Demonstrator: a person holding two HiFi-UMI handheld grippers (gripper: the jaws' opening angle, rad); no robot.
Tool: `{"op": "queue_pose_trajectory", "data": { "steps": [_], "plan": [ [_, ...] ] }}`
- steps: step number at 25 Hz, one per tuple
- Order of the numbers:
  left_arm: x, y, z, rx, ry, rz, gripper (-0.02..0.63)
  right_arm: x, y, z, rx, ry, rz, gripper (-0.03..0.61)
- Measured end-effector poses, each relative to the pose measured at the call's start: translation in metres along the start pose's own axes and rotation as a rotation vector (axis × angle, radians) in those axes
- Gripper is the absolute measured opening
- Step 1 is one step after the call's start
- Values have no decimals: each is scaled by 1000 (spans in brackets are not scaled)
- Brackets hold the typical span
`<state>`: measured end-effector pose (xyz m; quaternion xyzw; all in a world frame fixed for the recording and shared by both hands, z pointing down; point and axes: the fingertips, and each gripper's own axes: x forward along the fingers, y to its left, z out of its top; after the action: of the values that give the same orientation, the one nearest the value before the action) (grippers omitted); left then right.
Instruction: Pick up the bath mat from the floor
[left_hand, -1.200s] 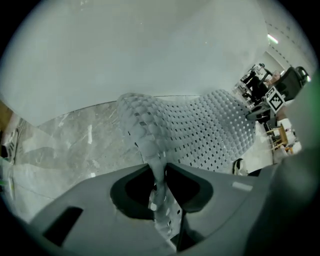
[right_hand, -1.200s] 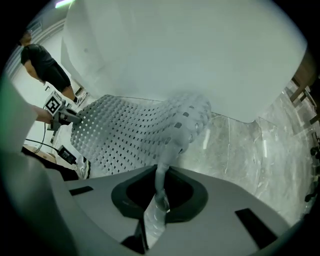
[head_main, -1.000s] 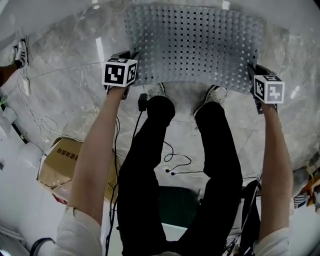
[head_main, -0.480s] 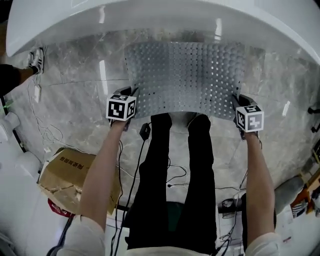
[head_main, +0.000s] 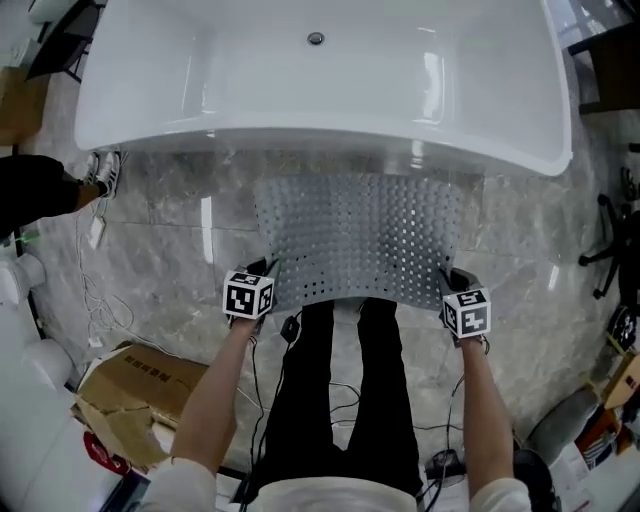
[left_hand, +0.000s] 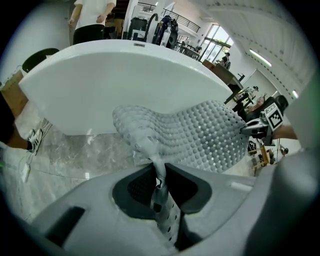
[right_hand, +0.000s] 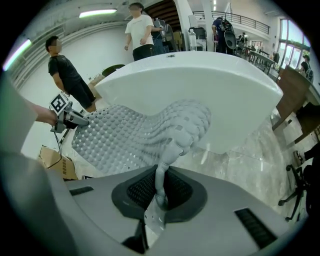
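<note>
A grey perforated bath mat (head_main: 362, 238) hangs stretched between my two grippers, lifted off the marble floor in front of the white bathtub (head_main: 320, 90). My left gripper (head_main: 262, 272) is shut on the mat's near left corner, and the left gripper view shows the mat's edge (left_hand: 159, 172) pinched between the jaws. My right gripper (head_main: 447, 281) is shut on the near right corner, with the mat's edge (right_hand: 161, 180) squeezed between its pads. The mat (left_hand: 200, 135) sags in a wave between them, its studded underside (right_hand: 135, 135) showing in the gripper views.
A torn cardboard box (head_main: 130, 395) lies on the floor at the left, with cables (head_main: 90, 290) trailing nearby. A bystander's foot (head_main: 100, 175) stands at the far left. Other people (right_hand: 140, 30) stand beyond the tub. A chair base (head_main: 605, 245) sits at the right.
Both grippers have risen with the mat, which has come up off the floor. The view has pulled back, so the whole bathtub has come into sight.
</note>
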<state>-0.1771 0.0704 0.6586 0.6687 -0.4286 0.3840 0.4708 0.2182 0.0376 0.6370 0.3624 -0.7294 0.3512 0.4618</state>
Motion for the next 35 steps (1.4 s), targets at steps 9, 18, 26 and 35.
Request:
{"op": "queue_pose_trajectory", "data": {
  "steps": [9, 18, 26, 35],
  "plan": [
    [-130, -20, 58, 23, -136, -5, 64, -130, 12, 58, -13, -147, -50, 32],
    [-238, -50, 102, 67, -238, -40, 63, -244, 22, 109, -72, -260, -105, 31],
    [-329, -64, 126, 110, -354, -24, 61, -327, 32, 131, -53, -379, -145, 31],
    [-424, -90, 188, 191, -557, 6, 61, -423, 31, 186, -97, -589, -248, 31]
  ]
}}
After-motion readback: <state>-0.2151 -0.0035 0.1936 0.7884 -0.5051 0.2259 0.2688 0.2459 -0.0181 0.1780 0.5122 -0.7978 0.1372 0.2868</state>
